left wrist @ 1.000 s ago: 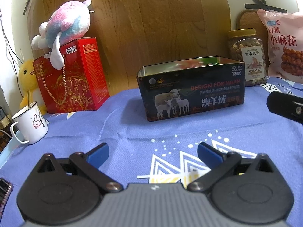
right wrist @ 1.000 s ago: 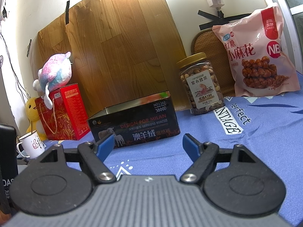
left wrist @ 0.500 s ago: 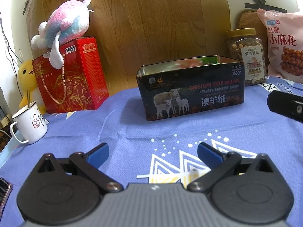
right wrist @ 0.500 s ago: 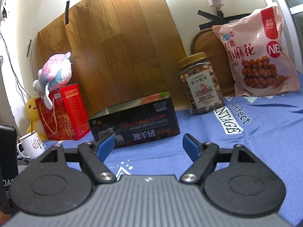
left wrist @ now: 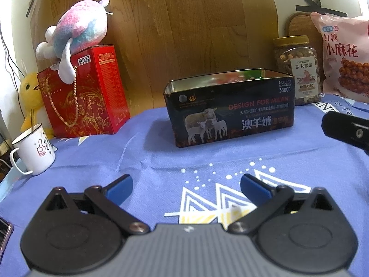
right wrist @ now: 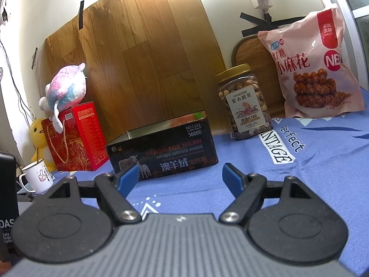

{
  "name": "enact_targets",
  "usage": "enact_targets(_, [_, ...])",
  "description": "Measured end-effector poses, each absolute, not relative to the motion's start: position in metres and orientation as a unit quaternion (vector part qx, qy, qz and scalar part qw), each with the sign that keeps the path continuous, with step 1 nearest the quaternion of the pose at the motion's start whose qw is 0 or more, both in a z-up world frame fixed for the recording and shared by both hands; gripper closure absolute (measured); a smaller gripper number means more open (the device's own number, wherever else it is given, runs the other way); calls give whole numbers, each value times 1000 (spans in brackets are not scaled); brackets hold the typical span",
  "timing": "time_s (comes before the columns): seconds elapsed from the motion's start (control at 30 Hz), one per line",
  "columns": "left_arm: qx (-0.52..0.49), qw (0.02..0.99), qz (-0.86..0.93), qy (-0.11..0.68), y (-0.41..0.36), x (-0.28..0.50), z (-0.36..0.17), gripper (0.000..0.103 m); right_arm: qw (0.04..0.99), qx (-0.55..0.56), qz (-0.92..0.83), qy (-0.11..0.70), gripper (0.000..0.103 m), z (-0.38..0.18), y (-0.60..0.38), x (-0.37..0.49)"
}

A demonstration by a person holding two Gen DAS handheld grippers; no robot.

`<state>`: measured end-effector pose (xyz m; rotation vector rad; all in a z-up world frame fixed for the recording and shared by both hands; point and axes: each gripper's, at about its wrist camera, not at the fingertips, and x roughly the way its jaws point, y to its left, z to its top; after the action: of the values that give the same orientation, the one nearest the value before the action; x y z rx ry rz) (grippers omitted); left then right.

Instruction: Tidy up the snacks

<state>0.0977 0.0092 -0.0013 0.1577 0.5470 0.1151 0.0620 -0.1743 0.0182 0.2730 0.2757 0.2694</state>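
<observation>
From the left wrist, your left claw (left wrist: 185,184) gapes wide and empty, low over the blue cloth (left wrist: 96,161). The tin (left wrist: 230,108) stands straight ahead, open-topped, long side facing you. The jar (left wrist: 297,69) and the bag (left wrist: 346,57) stand behind it to the right.

From the right wrist, your right claw (right wrist: 181,174) is likewise spread and empty. Jar (right wrist: 243,102) and bag (right wrist: 311,69) lie ahead and rightward, tin (right wrist: 161,150) ahead-left. Your right claw looks nearer the snacks, so reach with it.
</observation>
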Motion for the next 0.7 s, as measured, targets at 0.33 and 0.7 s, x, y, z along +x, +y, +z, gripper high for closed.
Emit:
enact_targets(0.33, [60, 961, 45, 267, 13, 96, 1, 0, 972, 135, 134, 137, 22, 18, -174, 62])
enact_targets(0.7, [58, 960, 52, 269, 13, 97, 1, 0, 972, 132, 136, 142, 22, 18, -172, 64])
